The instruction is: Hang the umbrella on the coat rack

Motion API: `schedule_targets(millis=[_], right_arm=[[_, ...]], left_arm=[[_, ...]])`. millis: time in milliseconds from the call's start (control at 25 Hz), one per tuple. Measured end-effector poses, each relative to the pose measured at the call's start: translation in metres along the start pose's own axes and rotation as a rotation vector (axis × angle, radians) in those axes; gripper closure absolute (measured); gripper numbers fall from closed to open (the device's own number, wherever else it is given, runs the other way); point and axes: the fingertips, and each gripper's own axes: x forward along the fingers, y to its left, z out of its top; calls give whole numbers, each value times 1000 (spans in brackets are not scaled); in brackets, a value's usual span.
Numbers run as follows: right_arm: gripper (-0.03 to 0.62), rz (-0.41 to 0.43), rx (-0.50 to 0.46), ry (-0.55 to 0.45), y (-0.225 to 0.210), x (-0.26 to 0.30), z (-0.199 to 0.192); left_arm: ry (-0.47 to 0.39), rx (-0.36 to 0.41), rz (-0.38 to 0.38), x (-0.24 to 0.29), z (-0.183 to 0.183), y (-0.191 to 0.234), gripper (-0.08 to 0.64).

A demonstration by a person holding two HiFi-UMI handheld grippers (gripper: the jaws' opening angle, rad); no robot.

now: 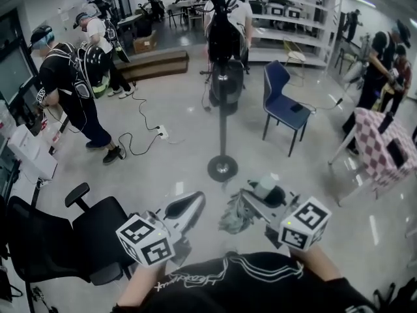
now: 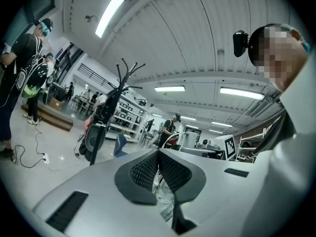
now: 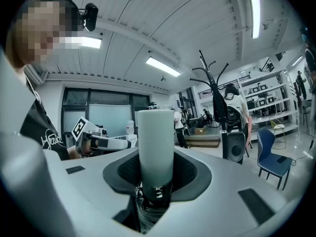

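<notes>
The coat rack (image 1: 223, 77) is a black pole on a round base, straight ahead across the floor, with dark bags hung on it. It also shows in the left gripper view as the coat rack (image 2: 106, 115) and in the right gripper view as the coat rack (image 3: 215, 95). I hold the folded grey-green umbrella (image 1: 236, 215) low in front of my chest. My right gripper (image 1: 262, 193) (image 3: 155, 169) is shut on its pale cylindrical handle (image 3: 155, 142), which stands upright between the jaws. My left gripper (image 1: 194, 206) (image 2: 158, 157) is shut on the umbrella's crumpled fabric (image 2: 166, 201).
A blue chair (image 1: 284, 103) stands right of the rack, and a black office chair (image 1: 68, 237) is at my near left. A table with a checked cloth (image 1: 383, 145) is at the right. Cables (image 1: 140, 134) trail on the floor; several people stand around the room.
</notes>
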Motion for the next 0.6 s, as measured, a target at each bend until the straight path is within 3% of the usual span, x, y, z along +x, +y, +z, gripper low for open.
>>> schedule_targets(millis=[280,600], right_arm=[[456,15,-15,24,-69,43,4],[456,55,32,71,-139,90,-9]], left_arm=[[32,-49,51,54,4,56,557],[73,-114,90,118,1,115,557]])
